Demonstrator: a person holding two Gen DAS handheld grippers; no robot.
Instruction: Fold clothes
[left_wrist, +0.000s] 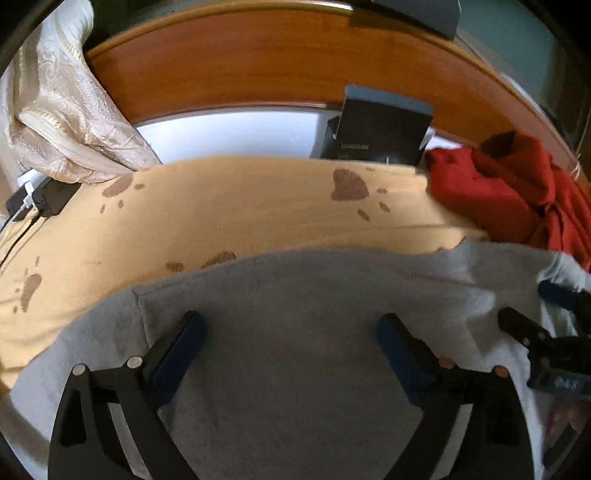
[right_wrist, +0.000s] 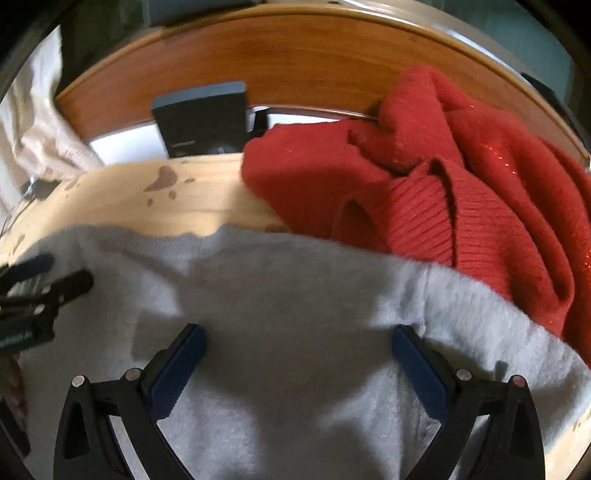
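A pale grey fleecy garment (left_wrist: 314, 295) lies spread on a yellow blanket with brown paw prints (left_wrist: 221, 218). My left gripper (left_wrist: 290, 326) hovers over the garment's middle, its jaws wide open with only flat cloth below them. My right gripper (right_wrist: 299, 334) also stands open over the grey garment (right_wrist: 295, 288), near its right side. Each gripper shows in the other's view: the right gripper (left_wrist: 528, 301) at the right edge, the left gripper (right_wrist: 68, 269) at the left edge. A crumpled red knit sweater (right_wrist: 461, 184) lies just beyond the grey one, overlapping its far right edge.
A wooden headboard (left_wrist: 258, 62) runs along the back. A dark box (left_wrist: 376, 129) leans against it beside the red sweater (left_wrist: 498, 195). At the left hangs a beige quilted fabric (left_wrist: 66, 110), with a black charger and cables (left_wrist: 44, 197) below it.
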